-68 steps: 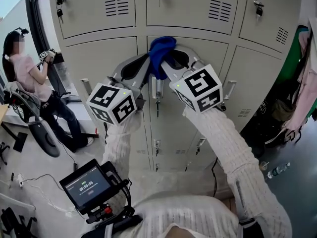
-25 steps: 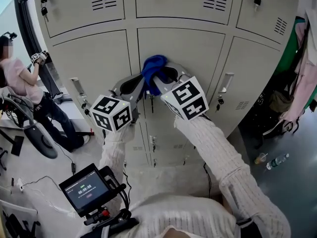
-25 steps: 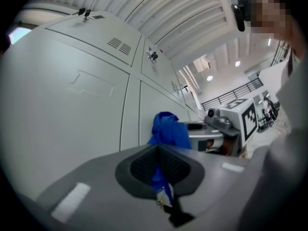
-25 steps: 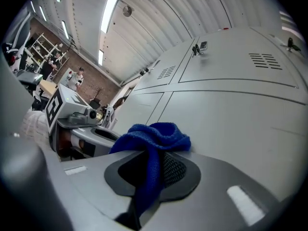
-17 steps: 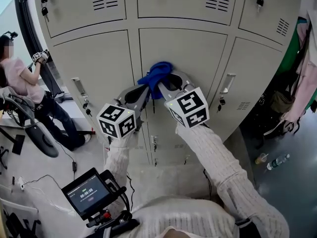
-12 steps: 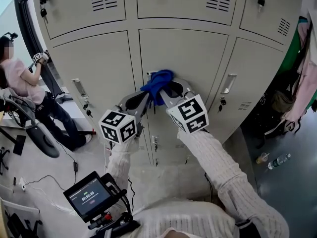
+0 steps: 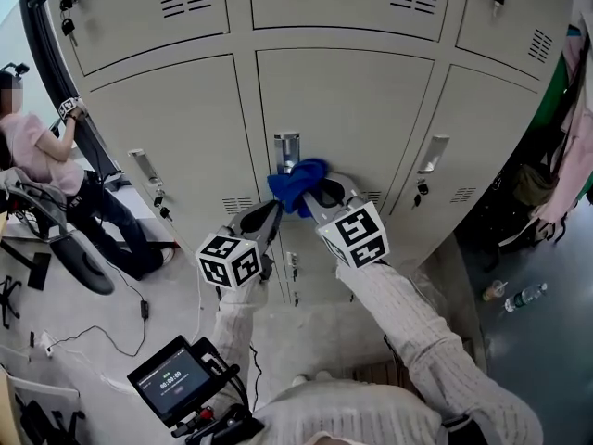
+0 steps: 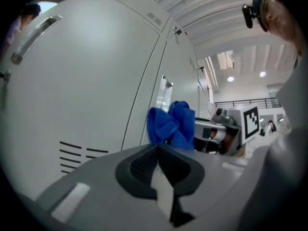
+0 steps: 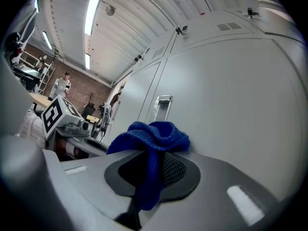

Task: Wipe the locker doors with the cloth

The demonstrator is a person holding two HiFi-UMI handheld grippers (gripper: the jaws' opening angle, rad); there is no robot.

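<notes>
A bunched blue cloth (image 7: 296,185) presses against the middle grey locker door (image 7: 347,109), just below its metal handle (image 7: 286,146). My right gripper (image 7: 315,196) is shut on the cloth; in the right gripper view the cloth (image 9: 150,146) hangs pinched between the jaws, with the handle (image 9: 162,106) just beyond. My left gripper (image 7: 270,217) sits beside it, lower left, jaws shut on nothing. In the left gripper view the cloth (image 8: 172,125) shows past the closed tips (image 8: 157,150), with the right gripper's marker cube (image 8: 250,121) behind.
Neighbouring locker doors (image 7: 176,137) carry handles and keys (image 7: 422,169). A person (image 7: 37,156) sits at the far left by a chair. A screen device (image 7: 174,379) hangs at my waist. Clothing (image 7: 570,128) hangs at right; bottles (image 7: 523,297) lie on the floor.
Both grippers and the cloth have slid down the middle door, from above the handle's level to just below it. The handle, formerly covered, now shows.
</notes>
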